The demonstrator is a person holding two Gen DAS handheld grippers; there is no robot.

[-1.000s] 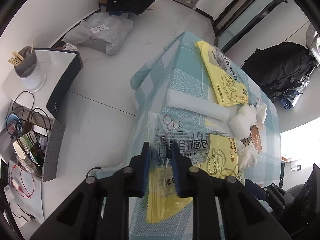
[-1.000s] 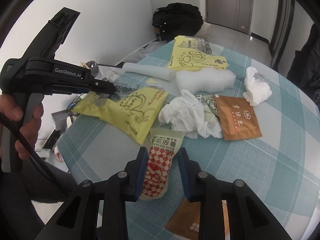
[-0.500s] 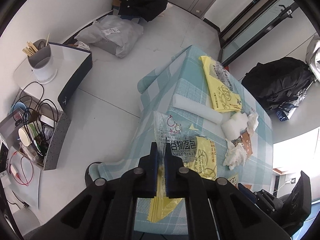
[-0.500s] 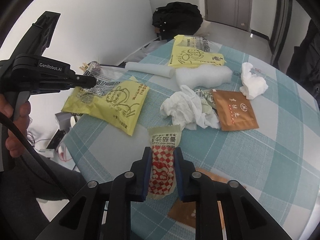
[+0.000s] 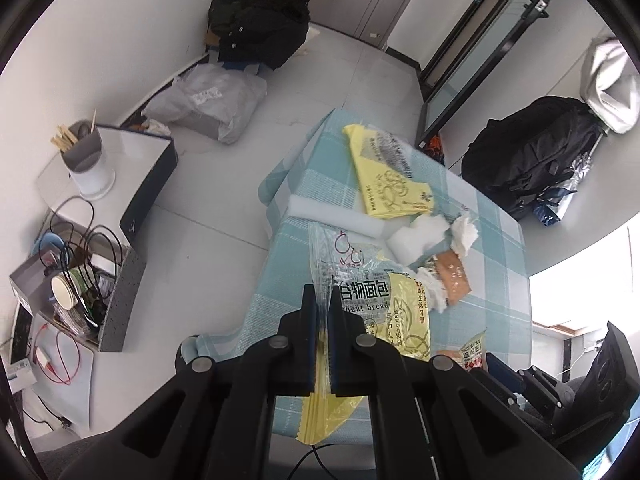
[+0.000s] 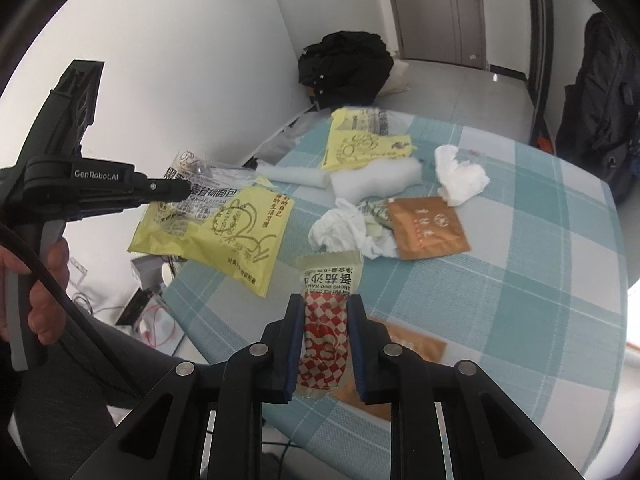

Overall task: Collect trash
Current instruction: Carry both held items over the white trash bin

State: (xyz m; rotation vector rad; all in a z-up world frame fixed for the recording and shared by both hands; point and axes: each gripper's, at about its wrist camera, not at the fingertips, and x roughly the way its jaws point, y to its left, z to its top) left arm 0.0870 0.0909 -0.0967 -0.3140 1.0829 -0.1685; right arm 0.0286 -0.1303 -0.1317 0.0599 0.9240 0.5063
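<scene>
Left gripper (image 5: 323, 300) fingers clamped tight on the clear-and-yellow bread wrapper (image 5: 384, 304), lifted at the surface's (image 5: 496, 304) near-left edge. Right gripper (image 6: 323, 312) fingers narrow, pinching the red-checked sachet (image 6: 325, 320) above the near edge. Tissues (image 6: 344, 230), brown packet (image 6: 426, 226) lie mid-surface; checked cloth to the right bare.

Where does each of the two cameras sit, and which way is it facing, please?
Left wrist: on the left gripper, looking steeply down at the table; its fingers clamp the bread bag.
Right wrist: on the right gripper holding the checked sachet, facing across the table; a hand shows.
Shared: bread bag, brown packet.
</scene>
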